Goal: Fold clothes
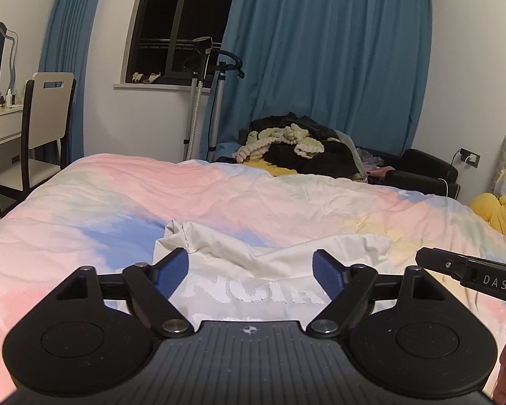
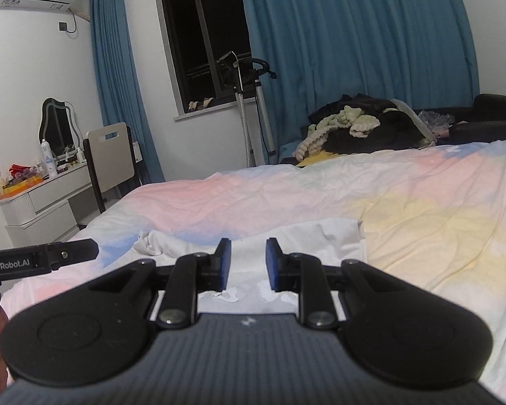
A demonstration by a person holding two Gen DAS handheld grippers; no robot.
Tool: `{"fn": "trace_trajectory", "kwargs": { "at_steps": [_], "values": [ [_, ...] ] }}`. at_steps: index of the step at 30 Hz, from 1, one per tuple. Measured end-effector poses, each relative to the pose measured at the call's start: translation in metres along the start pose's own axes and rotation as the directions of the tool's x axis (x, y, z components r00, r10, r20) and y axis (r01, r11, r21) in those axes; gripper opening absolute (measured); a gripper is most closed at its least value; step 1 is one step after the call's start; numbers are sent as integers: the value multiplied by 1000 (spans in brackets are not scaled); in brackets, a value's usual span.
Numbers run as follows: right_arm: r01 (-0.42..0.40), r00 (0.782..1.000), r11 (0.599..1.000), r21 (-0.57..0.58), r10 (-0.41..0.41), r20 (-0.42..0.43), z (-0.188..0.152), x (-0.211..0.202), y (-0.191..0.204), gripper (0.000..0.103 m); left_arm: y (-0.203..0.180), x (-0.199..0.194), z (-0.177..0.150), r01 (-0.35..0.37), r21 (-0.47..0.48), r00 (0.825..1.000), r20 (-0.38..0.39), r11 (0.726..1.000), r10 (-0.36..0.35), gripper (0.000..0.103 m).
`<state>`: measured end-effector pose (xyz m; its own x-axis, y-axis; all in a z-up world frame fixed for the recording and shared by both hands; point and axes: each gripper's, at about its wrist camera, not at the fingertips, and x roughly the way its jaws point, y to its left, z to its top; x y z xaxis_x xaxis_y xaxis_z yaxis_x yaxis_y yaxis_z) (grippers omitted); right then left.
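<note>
White T-shirt (image 1: 253,266), thin soft cotton w/ cracked white lettering, lies rumpled on the bed (image 1: 118,202), right under & just ahead of both tongs. Bed cover is crinkled fabric in pastel pink, blue & yellow patches.

Left tongs (image 1: 252,271): black plastic arms, ribbed blue pads (image 1: 173,270), jaws spread wide, nothing between them but the shirt lying below; not touching it as far as I can tell. Right tongs (image 2: 248,263): same build, jaws narrow w/ a clear gap, nothing gripped, shirt below.

Shirt not folded: one edge bunched into a lump ahead-left of the left tongs, middle sagging in creases, far hem flatter to the right.
</note>
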<state>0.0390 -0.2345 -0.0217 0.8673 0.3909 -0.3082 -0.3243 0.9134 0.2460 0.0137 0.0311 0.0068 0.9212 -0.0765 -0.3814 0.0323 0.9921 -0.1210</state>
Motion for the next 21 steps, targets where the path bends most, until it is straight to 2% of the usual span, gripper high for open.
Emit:
{"fn": "trace_trajectory", "kwargs": {
  "at_steps": [8, 10, 12, 17, 19, 21],
  "values": [
    [-1, 1000, 1000, -4, 1, -3, -3, 4, 0, 27, -1, 7, -5, -10, 13, 1000, -14, 1000, 10, 94],
    [1, 1000, 1000, -5, -1, -2, -4, 4, 1, 31, -2, 9, -6, -20, 19, 1000, -16, 1000, 20, 95],
    [6, 1000, 1000, -3, -6, 2, -6, 4, 7, 39, -2, 8, -7, -23, 18, 1000, -18, 1000, 24, 96],
    [15, 1000, 1000, -4, -15, 9, -9, 4, 12, 41, 0, 8, -8, -23, 5, 999, -22, 1000, 23, 97],
    [18, 1000, 1000, -4, -18, 11, -10, 4, 13, 45, 2, 8, -8, -22, -8, 999, -26, 1000, 22, 97],
    [19, 1000, 1000, 3, -19, 11, -10, 5, 13, 53, 5, 8, -8, -18, -27, 999, -32, 999, 17, 97]
  ]
}}
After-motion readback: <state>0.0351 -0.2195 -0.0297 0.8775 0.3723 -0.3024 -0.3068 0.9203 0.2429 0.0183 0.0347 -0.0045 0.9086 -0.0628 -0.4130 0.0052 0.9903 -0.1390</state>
